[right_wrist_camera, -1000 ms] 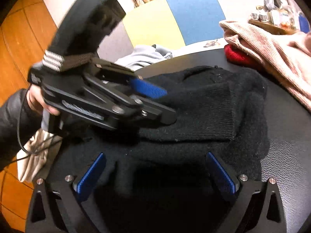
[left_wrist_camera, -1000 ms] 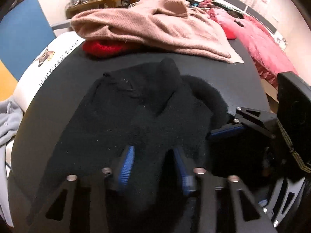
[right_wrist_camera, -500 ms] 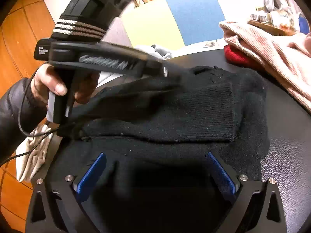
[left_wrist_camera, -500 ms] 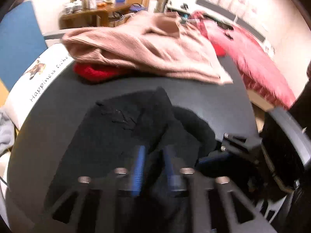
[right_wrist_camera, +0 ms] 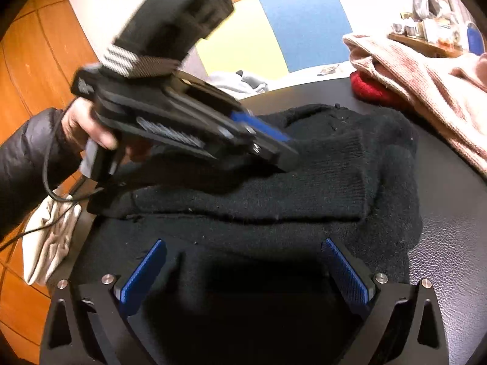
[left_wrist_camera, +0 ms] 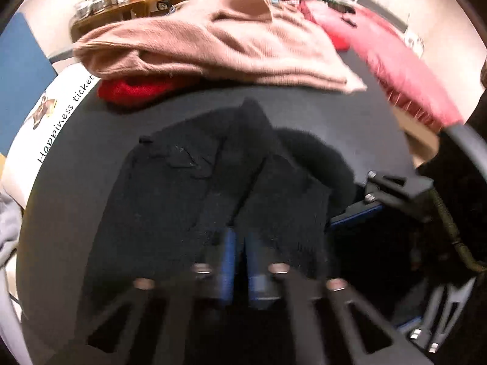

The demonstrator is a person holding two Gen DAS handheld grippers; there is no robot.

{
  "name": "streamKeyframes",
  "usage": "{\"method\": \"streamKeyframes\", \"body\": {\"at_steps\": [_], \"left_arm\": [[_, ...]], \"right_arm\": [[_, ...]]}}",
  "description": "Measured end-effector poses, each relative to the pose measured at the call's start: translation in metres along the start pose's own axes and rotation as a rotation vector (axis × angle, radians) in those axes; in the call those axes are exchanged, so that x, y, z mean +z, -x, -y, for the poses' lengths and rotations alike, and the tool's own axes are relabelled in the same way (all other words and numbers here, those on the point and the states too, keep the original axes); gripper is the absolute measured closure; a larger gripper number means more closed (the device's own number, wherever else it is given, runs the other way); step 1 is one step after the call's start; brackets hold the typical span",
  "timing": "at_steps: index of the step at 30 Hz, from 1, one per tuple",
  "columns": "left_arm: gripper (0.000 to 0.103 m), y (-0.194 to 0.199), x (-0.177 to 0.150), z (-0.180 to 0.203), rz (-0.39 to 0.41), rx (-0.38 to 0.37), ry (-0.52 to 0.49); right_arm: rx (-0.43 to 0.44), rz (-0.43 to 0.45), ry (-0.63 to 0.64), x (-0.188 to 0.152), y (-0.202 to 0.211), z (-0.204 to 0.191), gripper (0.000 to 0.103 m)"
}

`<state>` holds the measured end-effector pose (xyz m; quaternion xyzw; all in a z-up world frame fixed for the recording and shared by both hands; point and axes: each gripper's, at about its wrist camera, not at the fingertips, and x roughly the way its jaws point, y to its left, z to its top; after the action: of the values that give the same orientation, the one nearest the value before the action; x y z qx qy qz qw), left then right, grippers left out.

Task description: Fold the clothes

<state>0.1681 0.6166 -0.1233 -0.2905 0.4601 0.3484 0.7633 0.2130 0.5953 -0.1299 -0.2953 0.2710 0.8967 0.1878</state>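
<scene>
A black knit sweater [left_wrist_camera: 182,200] lies on the dark table [left_wrist_camera: 334,115]. Its sleeve [right_wrist_camera: 304,188] is folded across the body. My left gripper [left_wrist_camera: 240,261] has its blue pads nearly together, pinching a ridge of the black knit. From the right wrist view, the left gripper [right_wrist_camera: 274,143] tilts down onto the sleeve, held by a hand [right_wrist_camera: 85,127]. My right gripper [right_wrist_camera: 243,273] is open wide and low over the sweater's near edge, with nothing clamped. The left wrist view shows the right gripper [left_wrist_camera: 359,216] at the sweater's right side.
A pink knit sweater [left_wrist_camera: 219,39] lies heaped at the table's far side over a red garment [left_wrist_camera: 134,88]. A pink-red blanket [left_wrist_camera: 395,45] is beyond on the right. A white printed cushion [left_wrist_camera: 45,127] and a grey garment [left_wrist_camera: 9,228] sit left. A white cloth [right_wrist_camera: 48,243] hangs off the table edge.
The left gripper's pads have gone from apart to nearly together on the black knit. It lifted the sleeve and has come down tilted. The right gripper has stayed open in place.
</scene>
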Motion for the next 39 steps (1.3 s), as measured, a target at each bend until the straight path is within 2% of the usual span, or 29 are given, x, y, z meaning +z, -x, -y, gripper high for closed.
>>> {"method": "streamKeyframes", "body": {"at_steps": [2,4,6,9,12,13,16,19,21,25,29,31,35,37,39], "left_arm": [[0.101,0.011,0.002,0.0,0.072,-0.021,0.019],[0.101,0.035,0.007,-0.01,0.212,-0.093,0.092],[0.101,0.048,0.013,-0.015,0.285,-0.121,0.106],[0.1,0.044,0.007,-0.025,0.283,-0.094,0.164],[0.09,0.04,0.0,-0.035,0.28,-0.067,0.222],[0.079,0.039,-0.002,-0.038,0.279,-0.058,0.241],[0.074,0.035,-0.009,-0.048,0.275,-0.031,0.298],[0.071,0.096,-0.064,-0.07,0.464,-0.02,0.489],[0.07,0.124,-0.108,-0.07,0.518,0.079,0.576],[0.069,0.147,-0.198,-0.057,0.548,0.22,0.776],[0.064,0.148,-0.278,-0.033,0.532,0.301,0.943],[0.063,0.148,-0.302,-0.021,0.527,0.327,0.955],[0.063,0.137,-0.315,-0.009,0.523,0.343,0.973],[0.063,0.127,-0.32,-0.006,0.51,0.358,0.982],[0.064,0.115,-0.325,0.004,0.512,0.389,0.99]], "right_arm": [[0.006,0.003,-0.005,0.0,0.0,0.001,0.0],[0.004,0.003,-0.004,0.0,0.0,0.001,0.0],[0.001,0.003,0.0,-0.001,0.0,0.0,0.0],[-0.003,0.001,0.002,-0.001,0.0,-0.001,0.0],[-0.002,0.002,0.001,-0.001,0.0,-0.001,0.0],[-0.002,0.002,0.001,-0.001,0.0,-0.001,0.0],[0.0,0.002,-0.001,-0.001,0.0,-0.001,0.0],[-0.003,0.0,0.001,0.0,-0.001,-0.003,0.0],[-0.007,-0.004,0.003,0.001,0.001,-0.002,0.0],[-0.03,-0.022,0.018,0.002,-0.001,-0.006,0.0],[-0.095,-0.059,0.089,0.011,0.004,-0.024,0.0],[-0.1,-0.018,0.124,0.026,0.014,-0.035,0.0],[-0.178,0.0,0.196,0.066,0.0,-0.053,0.0],[-0.256,-0.061,0.217,0.075,-0.026,-0.053,0.0],[-0.306,-0.144,0.197,0.069,-0.05,-0.042,0.0]]}}
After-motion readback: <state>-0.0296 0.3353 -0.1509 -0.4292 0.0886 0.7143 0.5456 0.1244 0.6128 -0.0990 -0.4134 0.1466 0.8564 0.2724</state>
